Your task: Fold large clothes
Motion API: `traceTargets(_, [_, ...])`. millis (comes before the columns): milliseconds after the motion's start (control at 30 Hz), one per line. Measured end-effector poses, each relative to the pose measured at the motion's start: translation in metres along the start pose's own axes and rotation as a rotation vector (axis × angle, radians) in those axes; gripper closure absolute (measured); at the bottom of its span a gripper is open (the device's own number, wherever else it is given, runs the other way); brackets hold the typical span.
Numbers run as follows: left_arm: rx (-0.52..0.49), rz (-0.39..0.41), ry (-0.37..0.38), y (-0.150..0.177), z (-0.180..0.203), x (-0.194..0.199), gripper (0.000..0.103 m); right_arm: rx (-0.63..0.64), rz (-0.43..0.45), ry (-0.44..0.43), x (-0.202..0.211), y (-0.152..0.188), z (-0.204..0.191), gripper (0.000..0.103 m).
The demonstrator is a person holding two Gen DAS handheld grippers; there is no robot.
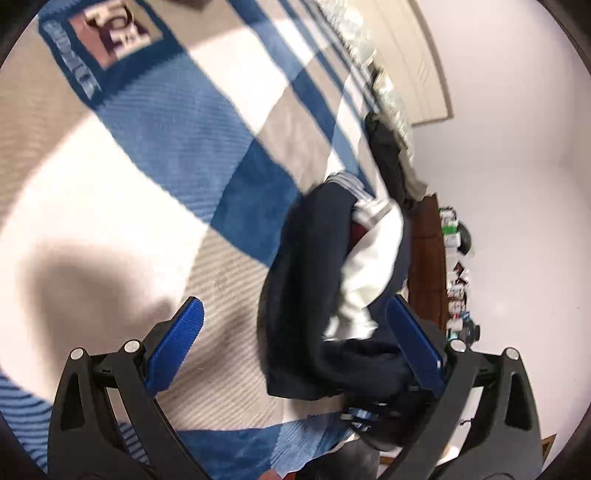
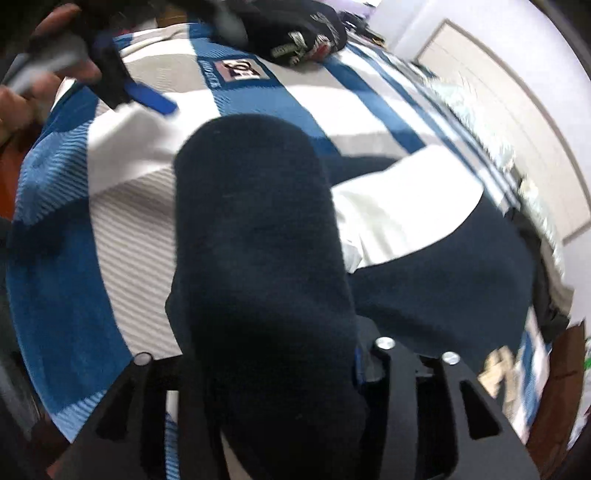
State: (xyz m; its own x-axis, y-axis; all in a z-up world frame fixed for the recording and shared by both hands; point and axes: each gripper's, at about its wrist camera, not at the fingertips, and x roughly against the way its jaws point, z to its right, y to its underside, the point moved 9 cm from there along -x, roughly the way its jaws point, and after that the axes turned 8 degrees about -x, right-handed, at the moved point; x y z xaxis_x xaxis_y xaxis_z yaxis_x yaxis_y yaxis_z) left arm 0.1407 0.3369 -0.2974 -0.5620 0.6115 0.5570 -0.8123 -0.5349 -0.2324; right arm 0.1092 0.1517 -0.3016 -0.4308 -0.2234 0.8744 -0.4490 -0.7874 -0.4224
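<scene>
A navy and white garment [image 1: 325, 280] hangs bunched above a blue, white and grey checked blanket [image 1: 155, 147] on a bed. My left gripper [image 1: 295, 332] is open, its blue pads [image 1: 177, 343] wide apart; the garment's navy fabric lies against the right pad. In the right wrist view the navy garment [image 2: 258, 258] drapes over my right gripper [image 2: 273, 362], which is shut on it; the fingertips are hidden by the cloth. The garment's white part [image 2: 399, 214] spreads to the right. The left gripper [image 2: 147, 96] shows at upper left over the blanket [image 2: 66, 295].
Another dark garment with printed patches [image 2: 295, 33] lies at the blanket's far end. Dark clothes [image 1: 388, 155] are piled at the bed's edge. A brown wooden unit [image 1: 428, 258] with small items stands by the white wall. A closet door [image 2: 517, 122] is behind.
</scene>
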Motion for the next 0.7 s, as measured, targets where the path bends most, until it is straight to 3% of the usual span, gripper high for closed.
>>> traceTargets(100, [-0.047, 0.013, -0.007, -0.007, 0.024, 0.020, 0.007, -0.037, -0.007, -0.002, -0.001, -0.001, 0.002, 0.047])
traceTargets(133, [-0.067, 0.009, -0.019, -0.010, 0.038, 0.020, 0.007, -0.058, -0.006, -0.028, 0.006, -0.004, 0.002, 0.036])
traceTargets(167, [-0.086, 0.005, -0.027, -0.009, 0.047, 0.020, 0.006, -0.087, -0.001, -0.080, 0.014, -0.006, 0.001, 0.019])
traceTargets(267, [-0.193, 0.005, -0.049, -0.007, 0.087, 0.022, 0.006, -0.234, 0.096, -0.233, 0.068, -0.016, 0.006, 0.005])
traceTargets(400, [-0.298, -0.007, 0.002, 0.007, 0.151, 0.003, 0.006, -0.426, 0.258, -0.435, 0.157, -0.004, 0.042, 0.004])
traceTargets(467, [-0.324, -0.029, 0.025, 0.017, 0.172, -0.015, 0.006, -0.486, 0.313, -0.473, 0.182, 0.010, 0.059, 0.004])
traceTargets(533, [-0.345, -0.084, 0.032, 0.034, 0.183, -0.047, 0.006, -0.536, 0.321, -0.506, 0.188, 0.028, 0.074, 0.004])
traceTargets(633, [-0.358, -0.126, 0.035, 0.057, 0.183, -0.084, 0.006, -0.585, 0.304, -0.503, 0.170, 0.043, 0.089, 0.004])
traceTargets(700, [-0.350, -0.143, 0.043, 0.070, 0.176, -0.101, 0.006, -0.647, 0.299, -0.548, 0.156, 0.057, 0.097, 0.004])
